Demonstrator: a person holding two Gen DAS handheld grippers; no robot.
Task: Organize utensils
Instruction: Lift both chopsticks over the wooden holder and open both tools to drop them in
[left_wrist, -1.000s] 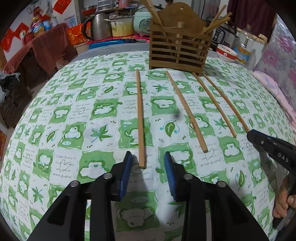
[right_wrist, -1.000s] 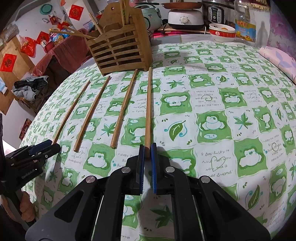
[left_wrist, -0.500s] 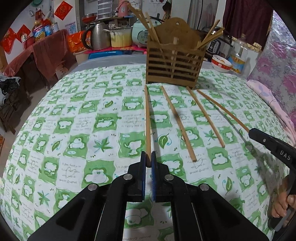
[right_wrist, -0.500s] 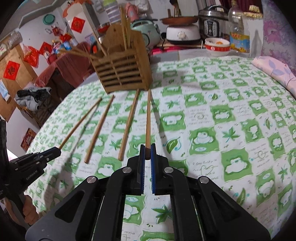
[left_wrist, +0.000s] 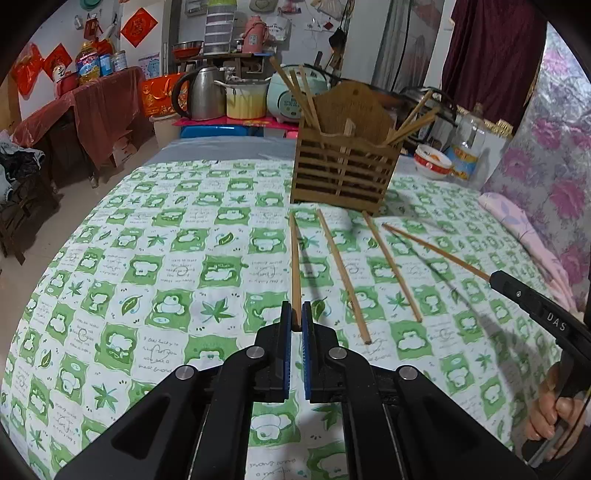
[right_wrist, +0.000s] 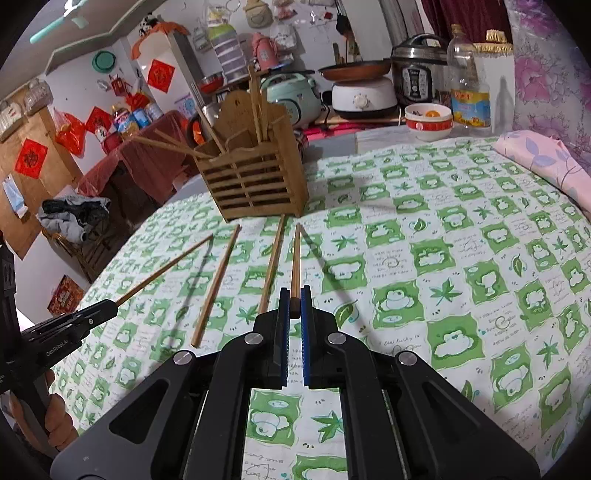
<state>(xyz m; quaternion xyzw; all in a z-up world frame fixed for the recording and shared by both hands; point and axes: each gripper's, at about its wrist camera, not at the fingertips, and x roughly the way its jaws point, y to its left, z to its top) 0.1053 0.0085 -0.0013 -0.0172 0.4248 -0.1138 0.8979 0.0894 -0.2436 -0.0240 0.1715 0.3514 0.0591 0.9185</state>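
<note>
1. Four chopsticks out on the green cloth (left_wrist: 166, 277), all pointing toward 12 o'clock at the wooden holder (left_wrist: 343, 173).
2. Left tongs (left_wrist: 295, 314) pressed together, pinching the near end of the left chopstick (left_wrist: 294, 266). Long part poking out toward 12 o'clock, with a shadow beside it, so likely up off the cloth.
3. Right tongs (right_wrist: 294, 302) pressed together too, pinching the near end of the right chopstick (right_wrist: 295, 258). Over at 3 o'clock from the left tongs.
4. Two loose chopsticks (left_wrist: 343, 280) flat on the cloth between the held ones, at about 1 o'clock from the left tongs.
5. Holder just past the far tips, with more sticks already standing inside.
6. Probably very light, thin, stiff and smooth wood. Not easy to break, but easy to let slip or swing when held only at the end.
7. Best to grab close to the thick end, square across the stick, and squeeze firmly.
8. Next, most likely: tip the thin end down and drop each stick into the top of the holder. Go slow, so the long end does not bump the rim.
</note>
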